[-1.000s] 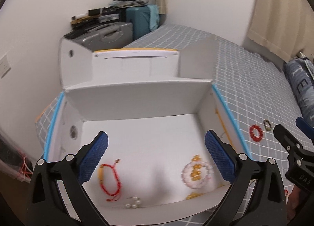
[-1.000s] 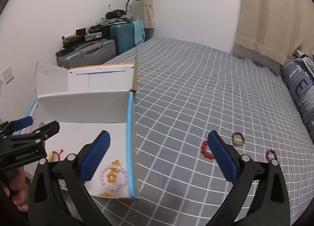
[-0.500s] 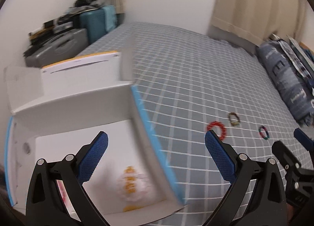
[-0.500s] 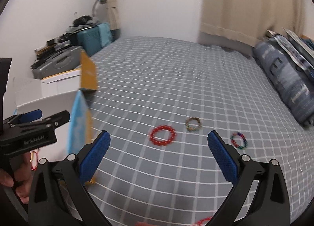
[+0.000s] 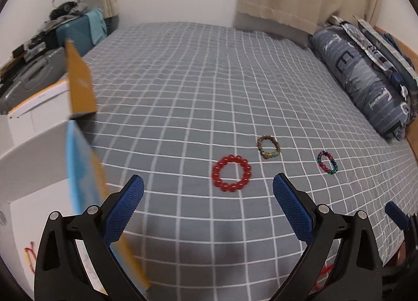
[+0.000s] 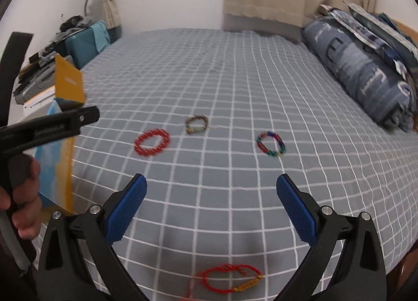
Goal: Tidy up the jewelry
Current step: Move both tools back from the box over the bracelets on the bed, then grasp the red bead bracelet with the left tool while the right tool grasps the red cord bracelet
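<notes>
Left gripper (image 5: 207,201): jaws spread wide, nothing between them, held over the bed (image 5: 183,79) with its grey grid sheet. Red bead bracelet (image 5: 231,173) lies flat on the sheet just ahead of the gap, slightly right of centre. Brown-green bracelet (image 5: 269,147) sits just beyond it to the right; multicolour bracelet (image 5: 327,162) farther right, apart from both. White box (image 5: 39,160) with blue edge stands open at left; a red cord bracelet (image 5: 30,259) shows inside, near the bottom-left.

Right gripper (image 6: 210,207): also spread wide and empty. Red cord bracelet with yellow section (image 6: 231,281) lies on the sheet below and between the fingers, close to the camera. The other three bracelets lie well ahead: red to the left, multicolour roughly ahead of the right finger. A hand (image 6: 24,196) holds the left gripper's handle at the left edge.
</notes>
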A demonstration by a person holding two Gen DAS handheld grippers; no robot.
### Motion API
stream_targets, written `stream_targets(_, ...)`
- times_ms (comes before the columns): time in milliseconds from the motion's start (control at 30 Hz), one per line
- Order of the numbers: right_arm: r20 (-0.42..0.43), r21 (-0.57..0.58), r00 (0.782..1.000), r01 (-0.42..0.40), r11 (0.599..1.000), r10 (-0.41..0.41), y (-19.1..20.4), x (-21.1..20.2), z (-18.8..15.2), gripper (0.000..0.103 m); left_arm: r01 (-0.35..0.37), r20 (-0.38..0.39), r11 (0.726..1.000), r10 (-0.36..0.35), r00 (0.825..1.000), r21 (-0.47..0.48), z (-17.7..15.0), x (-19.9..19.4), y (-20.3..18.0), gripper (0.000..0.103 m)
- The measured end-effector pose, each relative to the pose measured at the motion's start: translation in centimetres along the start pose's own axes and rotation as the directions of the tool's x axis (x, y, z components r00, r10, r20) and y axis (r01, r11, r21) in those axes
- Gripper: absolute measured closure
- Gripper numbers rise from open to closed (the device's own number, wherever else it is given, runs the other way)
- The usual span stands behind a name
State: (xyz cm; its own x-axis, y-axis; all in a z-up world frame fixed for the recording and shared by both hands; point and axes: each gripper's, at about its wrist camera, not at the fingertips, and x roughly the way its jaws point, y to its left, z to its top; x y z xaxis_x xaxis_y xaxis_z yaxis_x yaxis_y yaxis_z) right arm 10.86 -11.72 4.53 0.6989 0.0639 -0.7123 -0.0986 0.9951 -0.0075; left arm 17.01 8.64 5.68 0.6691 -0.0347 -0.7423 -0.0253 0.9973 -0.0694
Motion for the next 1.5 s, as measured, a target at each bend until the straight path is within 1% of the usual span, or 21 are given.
stream_targets(67, -0.010, 0.001, 1.000, 0.005, 1.000, -0.005, -0.6, 0.3, -0.6, 0.008, -0.001, -0.016, 1.000, 0.002, 1.000, 0.009, 0.0, 1.5, -0.9, 0.006)
stream_targets(200, -0.038, -0.001, 0.999, 0.016, 1.000, -0.016, -1.7, 1.2, -2.2, 0.008, 0.020, -0.048, 1.000, -0.020, 0.999, 0.007, 0.0, 3.7, -1.9, 0.006)
stream_targets(333, -0.073, 0.001, 0.997, 0.024, 1.000, -0.023, -2.7, 2.2, -4.4, 0.008, 0.000, -0.066, 1.000, 0.002, 0.998, 0.019, 0.0, 6.5, -2.7, 0.006)
stream_targets(500, -0.118, 0.024, 0.993, 0.012, 1.000, -0.009, -3.7, 3.0, -7.4, 0.008, -0.010, -0.101, 1.000, 0.011, 0.995, 0.010, -0.1, 10.4, -2.6, 0.006)
stream_targets(600, -0.148, 0.020, 0.989, 0.011, 1.000, -0.008, -3.9, 3.6, -8.8, 0.008, 0.002, -0.122, 1.000, -0.003, 0.993, -0.006, -0.4, 12.8, -2.3, 0.006)
stream_targets(800, -0.181, 0.040, 0.983, -0.004, 0.999, 0.012, -4.2, 4.4, -10.6, 0.008, -0.011, -0.139, 1.000, 0.013, 0.990, 0.013, -1.0, 15.5, -2.5, 0.006)
stream_targets(867, -0.190, 0.043, 0.982, -0.006, 0.999, 0.014, -4.2, 4.7, -10.9, 0.008, -0.003, -0.152, 1.000, 0.004, 0.988, 0.003, -1.2, 16.1, -2.5, 0.006)
stream_targets(933, -0.199, 0.042, 0.980, -0.011, 0.999, 0.019, -4.2, 5.0, -11.2, 0.008, -0.004, -0.146, 1.000, 0.003, 0.989, -0.002, -1.3, 16.4, -2.4, 0.006)
stream_targets(1033, -0.200, 0.043, 0.979, -0.014, 0.999, 0.022, -4.1, 5.2, -11.4, 0.008, -0.017, -0.141, 1.000, 0.020, 0.990, 0.022, -1.4, 16.8, -2.8, 0.007)
stream_targets(1100, -0.198, 0.036, 0.980, -0.014, 0.999, 0.021, -4.0, 5.3, -11.5, 0.011, -0.025, -0.146, 0.999, 0.029, 0.989, 0.032, -1.5, 17.0, -2.9, 0.008)
stream_targets(1133, -0.198, 0.037, 0.980, -0.017, 0.999, 0.024, -3.9, 5.3, -11.6, 0.013, -0.032, -0.150, 0.999, 0.037, 0.988, 0.037, -1.6, 17.3, -3.0, 0.012)
stream_targets(1200, -0.195, 0.034, 0.980, -0.020, 0.999, 0.026, -3.9, 5.3, -11.7, 0.018, -0.045, -0.149, 0.998, 0.052, 0.988, 0.049, -1.6, 17.4, -3.2, 0.016)
stream_targets(1233, -0.192, 0.032, 0.981, -0.020, 0.999, 0.026, -3.8, 5.3, -11.8, 0.019, -0.052, -0.153, 0.997, 0.060, 0.986, 0.060, -1.7, 17.4, -3.3, 0.019)
stream_targets(1267, -0.187, 0.028, 0.982, -0.021, 0.999, 0.026, -3.8, 5.3, -11.9, 0.021, -0.052, -0.158, 0.996, 0.063, 0.985, 0.070, -1.7, 17.5, -3.4, 0.023)
stream_targets(1300, -0.185, 0.027, 0.982, -0.022, 0.999, 0.026, -3.8, 5.3, -12.0, 0.025, -0.050, -0.159, 0.996, 0.062, 0.985, 0.078, -1.8, 17.4, -3.5, 0.025)
stream_targets(1333, -0.182, 0.027, 0.983, -0.024, 0.999, 0.028, -3.7, 5.2, -12.1, 0.027, -0.047, -0.162, 0.996, 0.060, 0.985, 0.081, -1.8, 17.4, -3.6, 0.030)
stream_targets(1367, -0.178, 0.027, 0.984, -0.022, 0.999, 0.027, -3.7, 5.1, -12.2, 0.030, -0.046, -0.164, 0.995, 0.059, 0.985, 0.083, -1.8, 17.3, -3.6, 0.034)
stream_targets(1433, -0.177, 0.024, 0.984, -0.024, 0.999, 0.028, -3.6, 5.1, -12.1, 0.037, -0.045, -0.165, 0.995, 0.060, 0.984, 0.092, -1.9, 17.1, -3.9, 0.040)
stream_targets(1467, -0.177, 0.023, 0.984, -0.025, 0.999, 0.029, -3.6, 5.1, -12.1, 0.043, -0.044, -0.165, 0.995, 0.059, 0.985, 0.094, -1.9, 16.9, -4.0, 0.046)
stream_targets(1500, -0.178, 0.023, 0.984, -0.025, 0.999, 0.029, -3.6, 5.1, -12.1, 0.048, -0.043, -0.165, 0.995, 0.058, 0.985, 0.091, -1.9, 16.9, -3.9, 0.049)
